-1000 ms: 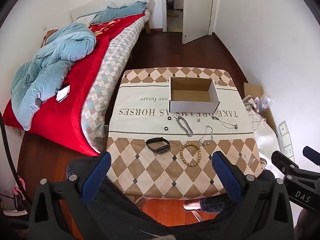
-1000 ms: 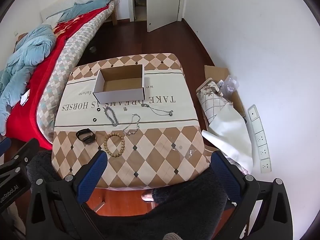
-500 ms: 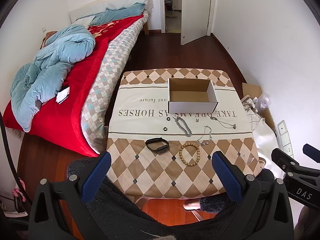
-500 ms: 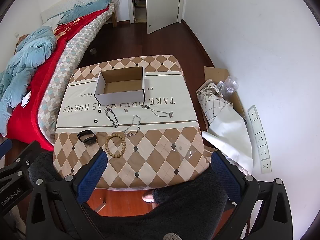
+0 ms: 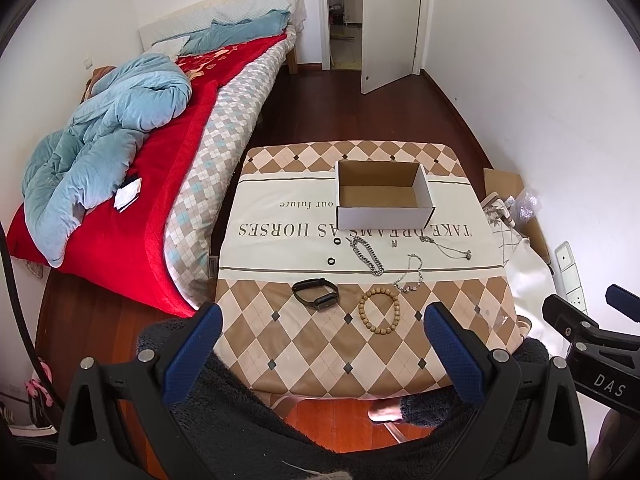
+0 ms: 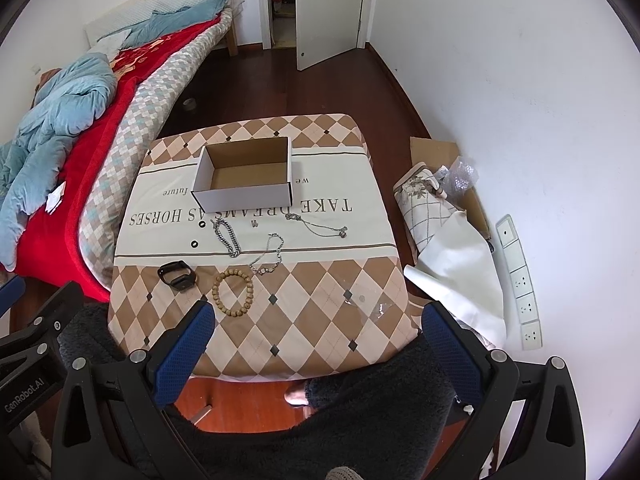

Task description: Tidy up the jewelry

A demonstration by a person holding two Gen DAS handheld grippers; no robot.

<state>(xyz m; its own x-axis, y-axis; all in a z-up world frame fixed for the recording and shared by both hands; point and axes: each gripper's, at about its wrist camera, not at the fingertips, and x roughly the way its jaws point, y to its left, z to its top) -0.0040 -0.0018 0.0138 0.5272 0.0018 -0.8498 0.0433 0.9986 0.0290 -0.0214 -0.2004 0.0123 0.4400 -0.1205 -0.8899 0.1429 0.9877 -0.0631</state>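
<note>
An open cardboard box (image 5: 383, 196) (image 6: 247, 174) stands on the cloth-covered table (image 5: 320, 344) (image 6: 320, 312). In front of it lie a black wristband (image 5: 316, 294) (image 6: 177, 274), a wooden bead bracelet (image 5: 379, 309) (image 6: 233, 292), a thick silver chain (image 5: 367, 255) (image 6: 228, 236), two thin silver chains (image 5: 410, 278) (image 5: 446, 246) and two small black rings (image 5: 331, 260) (image 5: 338, 241). My left gripper (image 5: 318, 336) and right gripper (image 6: 318, 334) are both open and empty, held high above the table's near edge.
A bed (image 5: 132, 168) with a red blanket and blue quilt lies left of the table. Bags and cardboard (image 6: 444, 216) lie on the floor to the right by the white wall. An open door (image 5: 390, 24) is at the back.
Both grippers have drifted slightly, so the table sits a little differently in each view. Nothing on the table has moved.
</note>
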